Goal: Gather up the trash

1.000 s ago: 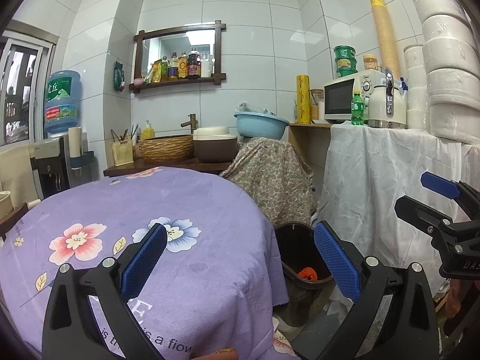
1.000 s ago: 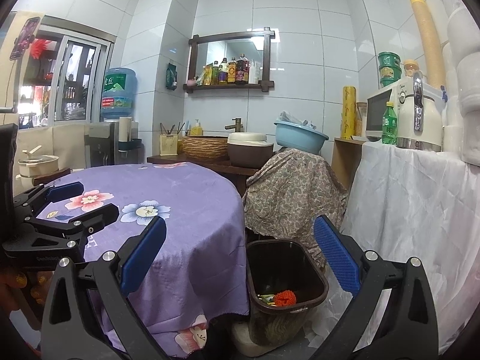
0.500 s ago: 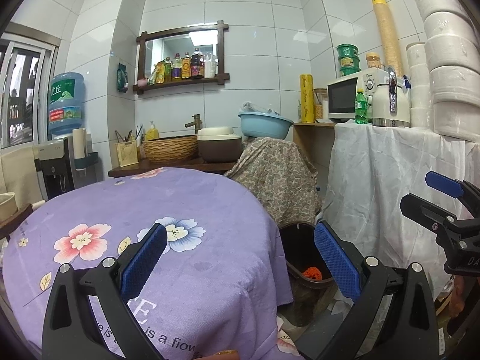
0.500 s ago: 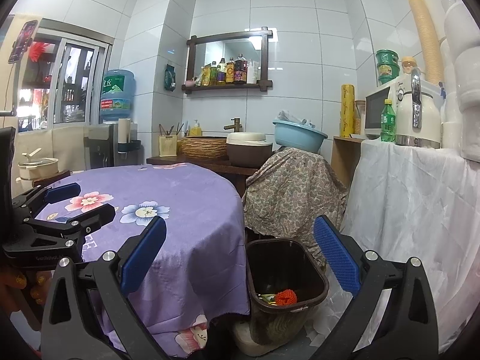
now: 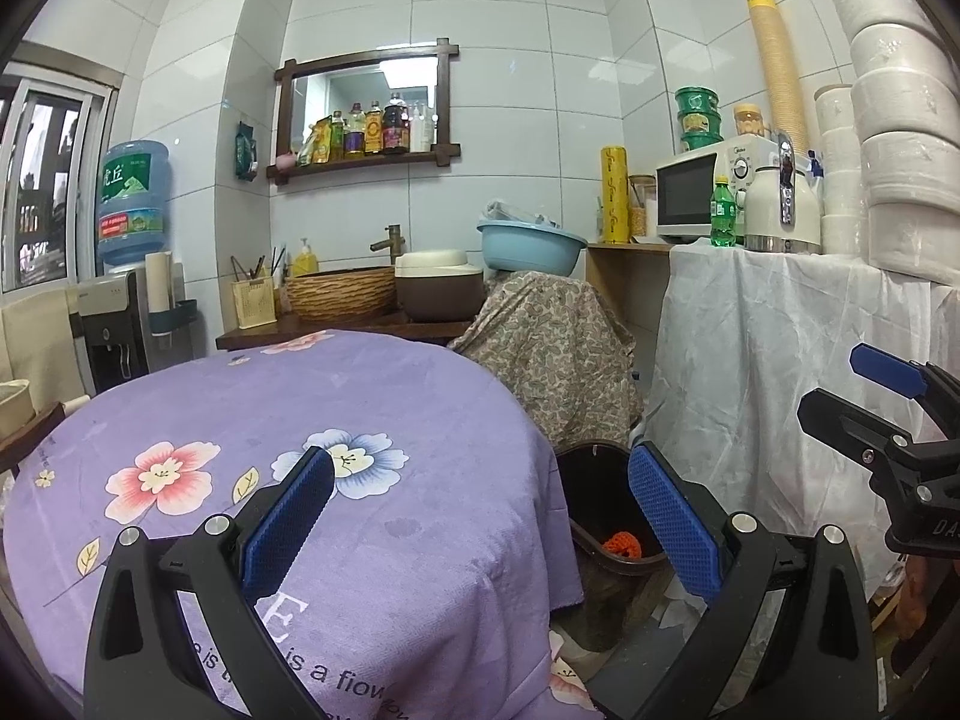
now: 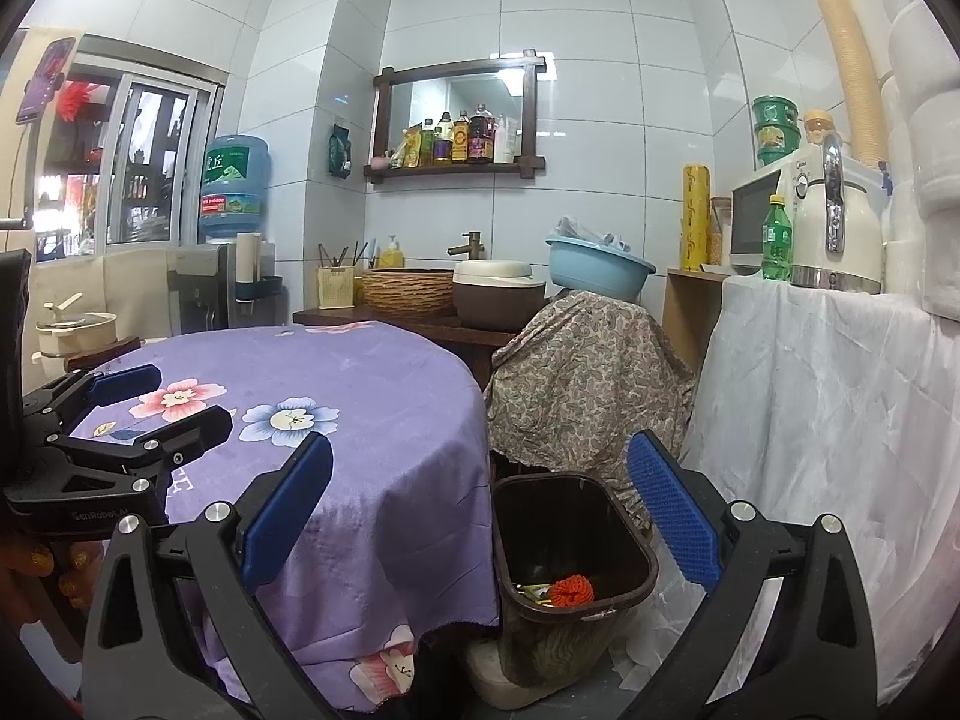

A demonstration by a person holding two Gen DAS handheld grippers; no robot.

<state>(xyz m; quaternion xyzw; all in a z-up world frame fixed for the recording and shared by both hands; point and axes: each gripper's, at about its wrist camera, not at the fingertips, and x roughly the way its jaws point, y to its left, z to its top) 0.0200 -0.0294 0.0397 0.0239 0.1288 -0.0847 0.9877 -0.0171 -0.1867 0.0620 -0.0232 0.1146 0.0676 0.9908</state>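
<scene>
Both hand-held grippers, left [image 5: 480, 516] and right [image 6: 480, 510], were held spread and empty. Trash [image 6: 571, 591] lay in the bin [image 6: 624, 522]; none was seen on the table [image 6: 372, 396], so collection was judged nearly finished.

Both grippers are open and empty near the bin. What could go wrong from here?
1. The bin sits low, tucked against the draped tablecloth; reaching toward it, the right gripper could snag the hem.
2. The two grippers are close: the left gripper shows beside the right one's fingers, so they may collide.
3. No trash shows on the table; closing could pinch cloth instead.
</scene>
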